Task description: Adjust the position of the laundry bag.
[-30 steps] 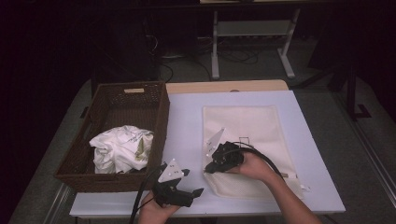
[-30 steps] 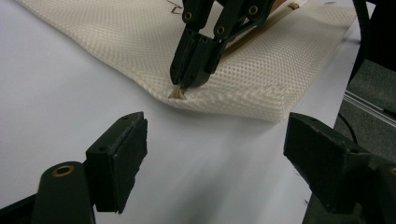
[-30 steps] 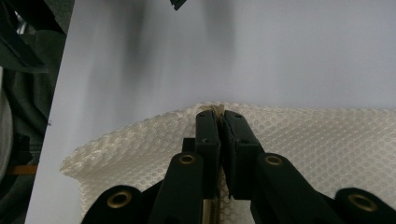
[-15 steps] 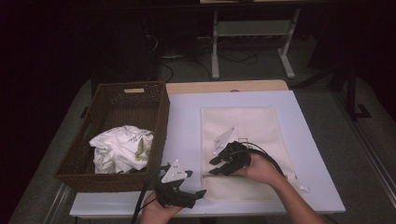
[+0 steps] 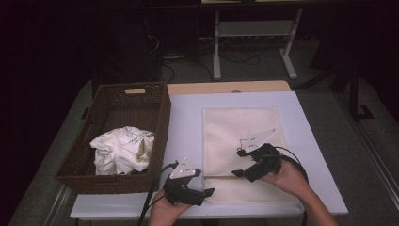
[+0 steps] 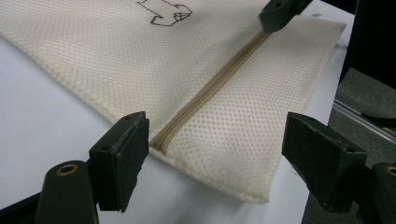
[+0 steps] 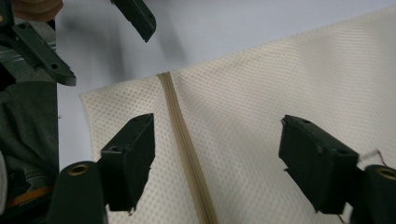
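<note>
Both tools released over the mesh bag

Left tool (image 5: 207, 192) sits at the near left corner of the cream mesh bag (image 5: 240, 127), jaws spread wide with the zipper (image 6: 210, 88) end between them, not pinching it. Right tool (image 5: 241, 162) has just been opening, nothing gripped, hovering over the zipper. Bag lies flat on the white desk (image 5: 186, 122), right of the wicker basket (image 5: 160, 117) with crumpled cloth (image 5: 122, 148) inside.

No text can be read; the mesh bag (image 6: 140, 56) bears a small brown outline mark, its shape unclear.
</note>
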Demonstrator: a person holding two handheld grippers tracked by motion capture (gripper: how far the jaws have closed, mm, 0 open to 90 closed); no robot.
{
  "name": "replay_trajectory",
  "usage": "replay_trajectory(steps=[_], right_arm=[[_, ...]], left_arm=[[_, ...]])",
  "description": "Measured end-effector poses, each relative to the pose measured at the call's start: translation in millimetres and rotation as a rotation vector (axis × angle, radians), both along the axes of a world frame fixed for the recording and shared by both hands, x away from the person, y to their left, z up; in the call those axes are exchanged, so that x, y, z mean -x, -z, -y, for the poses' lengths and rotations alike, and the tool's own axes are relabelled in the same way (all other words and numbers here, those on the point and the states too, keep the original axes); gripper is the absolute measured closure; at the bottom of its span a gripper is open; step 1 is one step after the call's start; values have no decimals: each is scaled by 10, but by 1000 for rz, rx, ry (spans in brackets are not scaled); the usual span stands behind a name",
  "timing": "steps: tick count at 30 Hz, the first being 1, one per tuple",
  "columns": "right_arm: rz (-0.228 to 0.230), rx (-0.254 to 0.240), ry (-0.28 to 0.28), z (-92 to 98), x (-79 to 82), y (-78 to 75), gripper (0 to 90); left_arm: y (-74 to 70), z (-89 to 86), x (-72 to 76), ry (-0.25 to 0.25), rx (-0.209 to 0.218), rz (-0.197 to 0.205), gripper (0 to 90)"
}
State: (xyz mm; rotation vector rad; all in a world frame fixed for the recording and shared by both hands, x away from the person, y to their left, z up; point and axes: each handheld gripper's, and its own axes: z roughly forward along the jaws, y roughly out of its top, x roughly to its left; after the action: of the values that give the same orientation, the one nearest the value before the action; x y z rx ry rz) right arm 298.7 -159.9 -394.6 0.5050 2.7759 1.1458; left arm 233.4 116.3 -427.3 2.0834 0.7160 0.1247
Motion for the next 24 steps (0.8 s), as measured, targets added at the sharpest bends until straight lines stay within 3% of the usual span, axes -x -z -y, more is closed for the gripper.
replay_trajectory(steps=[4,10,18,24], right_arm=[[29,-15,57,191,108,-14,232],[23,4,113,415,223,46,229],[25,-8,179,749,391,69,208],[3,-24,230,953,479,125,193]], left_arm=[[-7,106,-23,5,3,-2,215],[-23,318,-93,36,23,-31,205],[-54,660,-168,88,20,-36,199],[-62,823,-203,108,27,-53,199]])
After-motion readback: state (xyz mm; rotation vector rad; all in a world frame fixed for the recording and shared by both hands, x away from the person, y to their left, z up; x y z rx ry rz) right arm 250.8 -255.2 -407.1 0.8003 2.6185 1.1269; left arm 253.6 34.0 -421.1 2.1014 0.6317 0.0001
